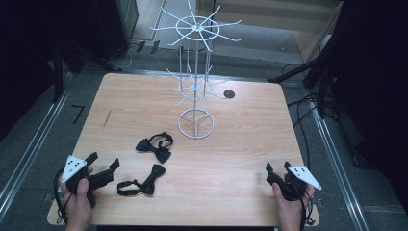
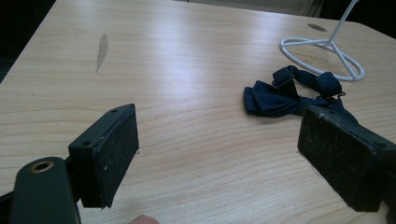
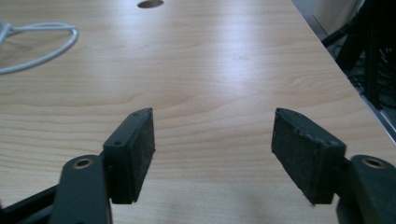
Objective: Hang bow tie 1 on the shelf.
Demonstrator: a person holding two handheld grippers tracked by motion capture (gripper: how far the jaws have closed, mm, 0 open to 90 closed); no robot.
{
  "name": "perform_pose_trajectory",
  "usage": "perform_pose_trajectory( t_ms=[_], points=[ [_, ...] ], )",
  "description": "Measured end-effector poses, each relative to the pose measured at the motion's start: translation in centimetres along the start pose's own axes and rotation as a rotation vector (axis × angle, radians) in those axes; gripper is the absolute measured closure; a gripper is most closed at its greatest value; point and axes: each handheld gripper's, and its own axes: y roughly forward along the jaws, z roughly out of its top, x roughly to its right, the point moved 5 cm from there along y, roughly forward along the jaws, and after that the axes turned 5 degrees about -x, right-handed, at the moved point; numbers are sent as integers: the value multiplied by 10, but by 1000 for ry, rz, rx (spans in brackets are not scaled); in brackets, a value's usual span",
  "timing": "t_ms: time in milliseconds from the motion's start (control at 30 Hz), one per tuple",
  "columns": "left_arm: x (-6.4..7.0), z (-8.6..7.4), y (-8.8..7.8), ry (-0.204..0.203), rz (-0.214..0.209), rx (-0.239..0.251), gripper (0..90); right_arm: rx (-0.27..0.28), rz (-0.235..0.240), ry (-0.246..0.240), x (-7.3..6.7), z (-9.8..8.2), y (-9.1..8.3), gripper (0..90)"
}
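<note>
Two dark bow ties lie on the wooden table (image 1: 240, 144): one (image 1: 155, 146) near the middle left, the other (image 1: 143, 183) closer to the front edge. The farther bow tie (image 2: 289, 91) lies ahead of my left gripper (image 2: 219, 154), whose jaws stand wide apart with nothing between them. That left gripper (image 1: 103, 162) rests at the front left, just left of the nearer bow tie. At the front right my right gripper (image 1: 277, 166) is open over bare wood, its pads (image 3: 140, 149) empty. A white wire display stand (image 1: 196, 77) rises at the table's back middle.
The stand's ring base (image 1: 196, 123) sits on the table behind the bow ties; its edge (image 3: 37, 46) shows far left of my right gripper. A dark round hole (image 1: 229, 94) lies right of the stand. Cables and dark equipment flank the table.
</note>
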Motion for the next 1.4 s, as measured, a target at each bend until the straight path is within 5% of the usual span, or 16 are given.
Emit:
perform_pose_trajectory(
  t_ms=[333, 567, 667, 767, 933, 1100, 1400],
  points=[
    [0, 0, 0, 5, -10, -3, 135, 36, 73, -21, -22, 10, -3, 346],
    [0, 0, -1, 7, -9, -3, 135, 28, 151, -178, -69, 18, 1, 396],
    [0, -1, -1, 8, -11, -2, 135, 15, 179, -210, -83, 19, 4, 396],
    [0, -1, -2, -1, -20, -2, 133, 27, 233, -293, -119, 24, 11, 395],
    [-1, 0, 0, -6, -18, -2, 133, 38, 317, -258, -151, 29, 18, 397],
    [-1, -1, -2, -6, -24, 1, 133, 17, 344, -303, -179, 25, 26, 397],
    [-1, -1, -2, -7, -22, 2, 134, -25, 402, -325, -208, 16, 37, 399]
  ],
)
